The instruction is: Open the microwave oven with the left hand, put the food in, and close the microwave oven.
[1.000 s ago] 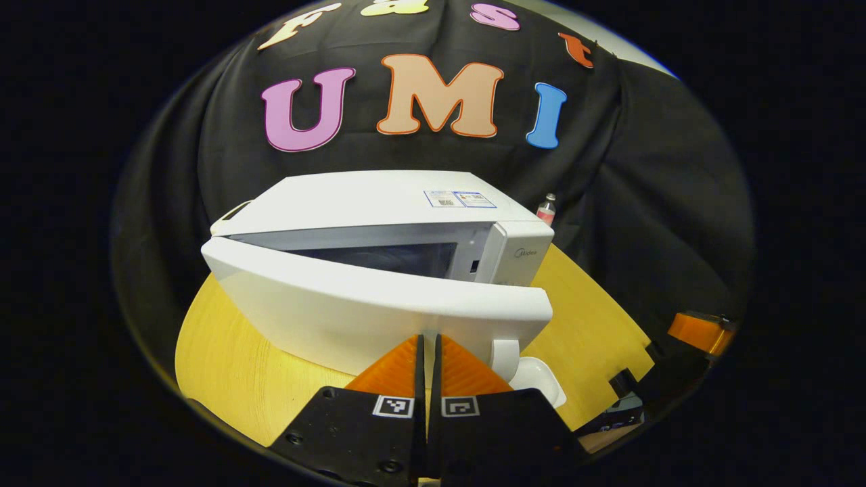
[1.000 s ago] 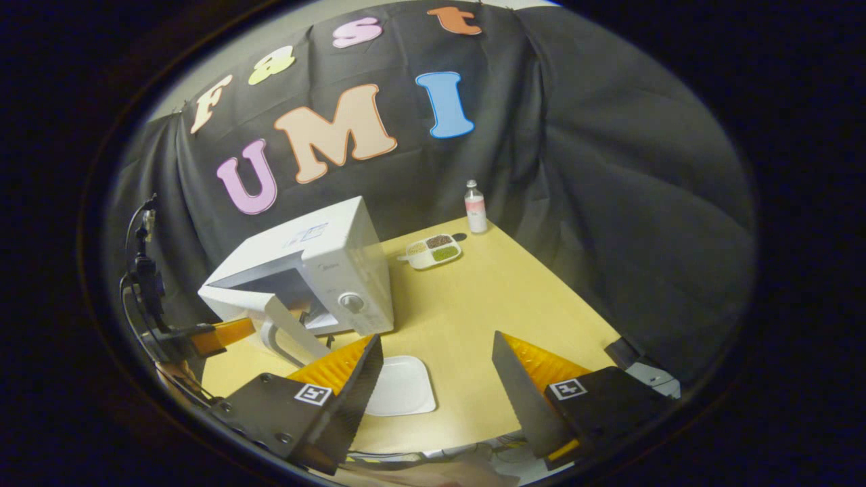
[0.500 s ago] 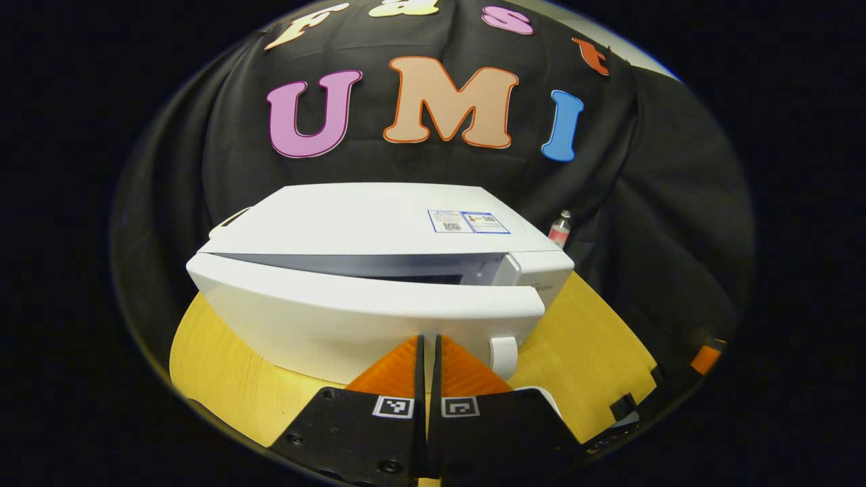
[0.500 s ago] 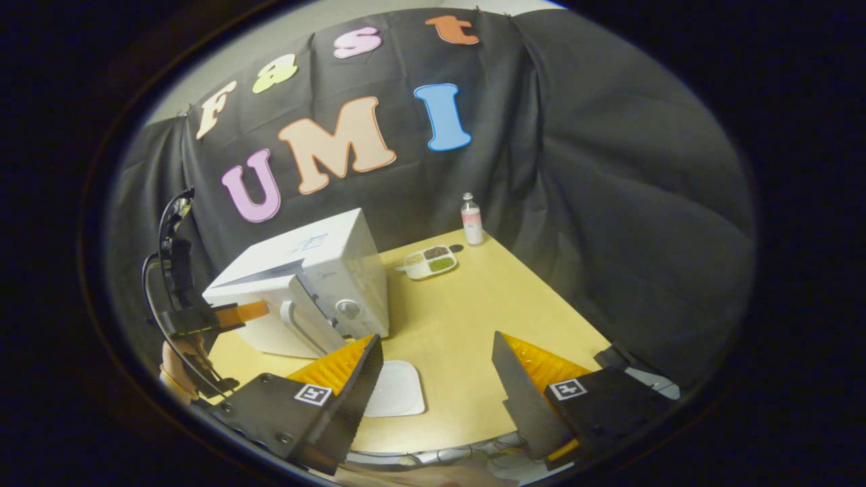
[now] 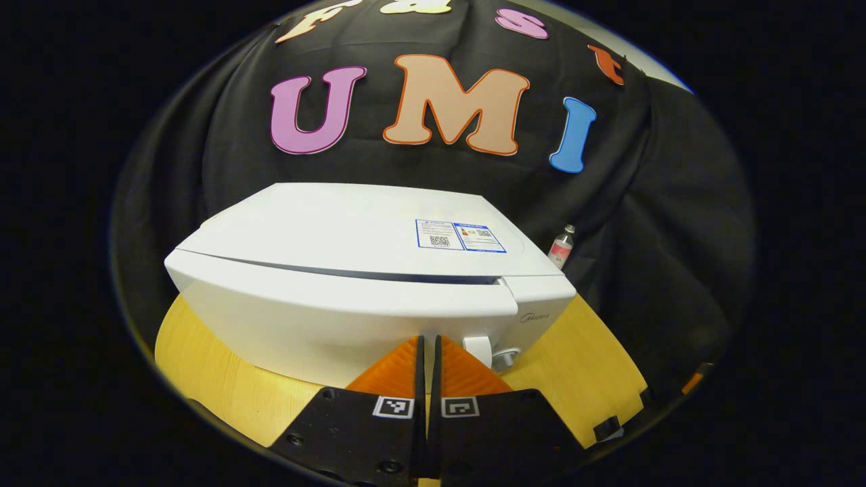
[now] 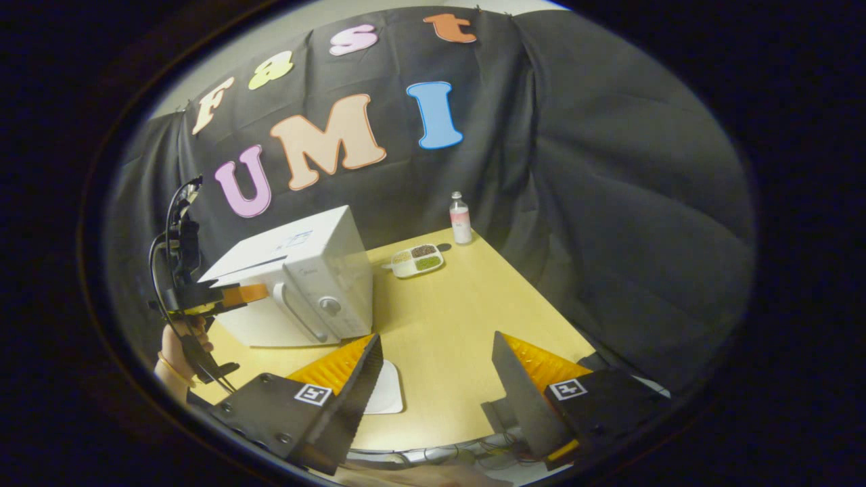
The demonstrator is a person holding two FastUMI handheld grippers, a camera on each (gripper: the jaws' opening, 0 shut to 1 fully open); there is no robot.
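The white microwave stands on the wooden table with its door pushed almost flush; a thin dark seam runs along the door's top edge. My left gripper is shut with nothing between its fingers, and its tips rest against the door front, left of the handle. In the right gripper view the microwave is at the left, and the left gripper touches its door. My right gripper hangs open and empty above the table's near edge. An empty white plate lies below its left finger.
A divided tray with grains and a small bottle stand at the back of the table. A hand holds the left gripper at the table's left edge. Cables lie below the near edge.
The microwave door has swung from partly open to nearly flush, with my shut left gripper pushing forward against it. The right gripper has stayed open and drifted back slightly.
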